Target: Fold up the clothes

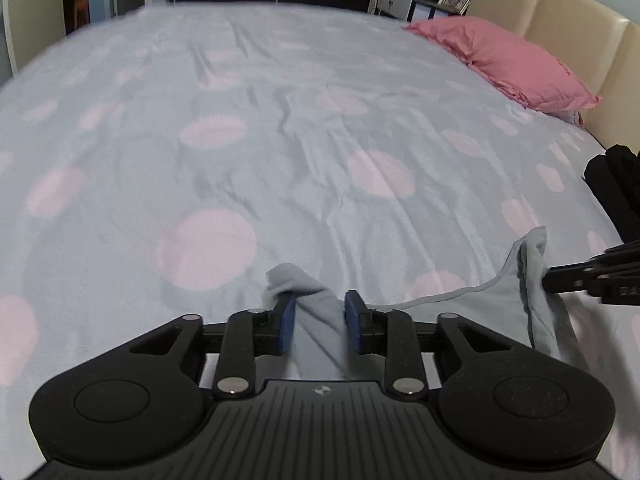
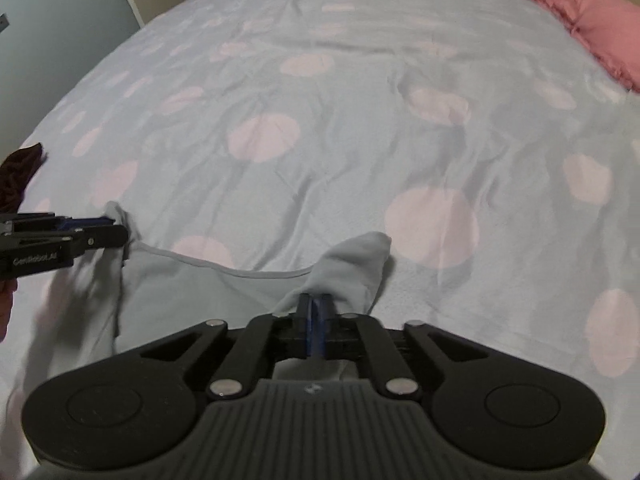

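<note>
Left wrist view has my left gripper (image 1: 320, 320) with its jaws spread around a bunched corner of the pale grey garment (image 1: 316, 320), cloth between the blue pads, while a black pile of clothes (image 1: 616, 188) at the bed's right edge and a pink pillow (image 1: 508, 60) by the cream headboard (image 1: 560, 12) show only partly elsewhere. Right wrist view has my right gripper (image 2: 316, 316) with jaws pressed together, pinching the garment's other corner, its hemmed edge sagging between both grips just above the dotted bedsheet (image 2: 340, 80); a dark red cloth (image 2: 18, 176) lies at the left edge, and the wide bed ahead lies bare.
</note>
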`<state>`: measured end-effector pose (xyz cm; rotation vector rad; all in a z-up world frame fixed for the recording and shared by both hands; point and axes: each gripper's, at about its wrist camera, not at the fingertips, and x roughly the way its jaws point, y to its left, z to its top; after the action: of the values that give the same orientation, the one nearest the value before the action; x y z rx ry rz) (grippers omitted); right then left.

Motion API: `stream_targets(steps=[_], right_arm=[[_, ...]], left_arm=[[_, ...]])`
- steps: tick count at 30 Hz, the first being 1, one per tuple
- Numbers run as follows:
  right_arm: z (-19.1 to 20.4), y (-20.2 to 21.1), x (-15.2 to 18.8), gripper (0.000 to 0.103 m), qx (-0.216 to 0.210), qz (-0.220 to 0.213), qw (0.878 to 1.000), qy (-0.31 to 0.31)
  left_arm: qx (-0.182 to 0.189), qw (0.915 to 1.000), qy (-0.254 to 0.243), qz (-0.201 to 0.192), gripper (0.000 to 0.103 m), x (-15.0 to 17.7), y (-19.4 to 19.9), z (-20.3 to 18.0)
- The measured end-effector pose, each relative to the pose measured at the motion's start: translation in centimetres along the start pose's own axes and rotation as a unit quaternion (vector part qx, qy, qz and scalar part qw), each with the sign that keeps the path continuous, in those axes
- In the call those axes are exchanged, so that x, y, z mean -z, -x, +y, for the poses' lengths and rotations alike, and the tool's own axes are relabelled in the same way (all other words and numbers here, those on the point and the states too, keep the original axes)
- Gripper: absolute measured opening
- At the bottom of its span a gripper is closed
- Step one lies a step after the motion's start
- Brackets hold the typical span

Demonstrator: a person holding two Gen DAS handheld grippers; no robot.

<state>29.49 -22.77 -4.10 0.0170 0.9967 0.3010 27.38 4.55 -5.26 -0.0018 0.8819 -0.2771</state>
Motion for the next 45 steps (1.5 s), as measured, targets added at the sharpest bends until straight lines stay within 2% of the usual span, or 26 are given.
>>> stream_targets(steps=[3,7,10,14,18,23,26,33,37,39,41,42,44,45], right_arm=[[0.7,2.7,1.3,0.008,-0.010,0.000,1.000,0.010],[2.5,6.3,4.9,0.010,-0.027,0.015,0.999,0.028],[4.1,8.7,8.8,0.013,-0.039,0.031,0.998,0.043],[5.9,11.3,14.7,0.013,-0.064,0.058,0.995,0.052],[6.4,13.0,19.9,0.013,-0.074,0.082,0.993,0.041],[6.7,13.8,25.0,0.013,-0.079,0.111,0.990,0.023],[7.0,13.9,27.5,0.013,-0.089,0.124,0.988,0.018],[7.6,14.9,29.4,0.013,-0.113,0.139,0.983,0.037],[7.6,14.6,30.1,0.013,-0.123,0.157,0.979,0.042],[7.5,14.6,30.4,0.014,-0.127,0.164,0.977,0.049],[7.6,14.4,30.9,0.020,-0.136,0.182,0.971,0.067],[7.5,14.3,31.3,0.022,-0.138,0.191,0.969,0.070],[7.5,13.7,32.2,0.031,-0.134,0.214,0.964,0.080],[7.4,13.3,32.6,0.031,-0.131,0.226,0.962,0.085]], left_arm=[[-0.006,0.9997,-0.018,-0.014,0.035,0.9,2.7,-0.4],[0.013,0.9992,-0.037,-0.002,0.035,3.7,6.8,-1.1],[0.034,0.9978,-0.053,0.021,0.035,7.1,9.5,-2.0],[0.061,0.9925,-0.076,0.075,0.033,12.7,12.1,-3.6],[0.073,0.9882,-0.068,0.117,0.033,17.7,14.1,-4.6],[0.090,0.9837,-0.059,0.144,0.029,22.3,16.5,-5.9],[0.096,0.9813,-0.077,0.148,0.029,24.2,17.7,-7.3],[0.117,0.9691,-0.124,0.178,0.027,26.8,19.1,-9.4],[0.130,0.9555,-0.150,0.218,0.025,29.0,18.6,-10.2],[0.129,0.9459,-0.157,0.253,0.025,30.2,17.8,-10.4],[0.121,0.9370,-0.171,0.280,0.025,31.2,17.0,-10.7],[0.119,0.9378,-0.173,0.277,0.025,31.2,17.1,-10.7],[0.114,0.9398,-0.175,0.270,0.025,31.2,17.3,-10.7],[0.113,0.9436,-0.168,0.262,0.025,30.9,17.6,-10.4]])
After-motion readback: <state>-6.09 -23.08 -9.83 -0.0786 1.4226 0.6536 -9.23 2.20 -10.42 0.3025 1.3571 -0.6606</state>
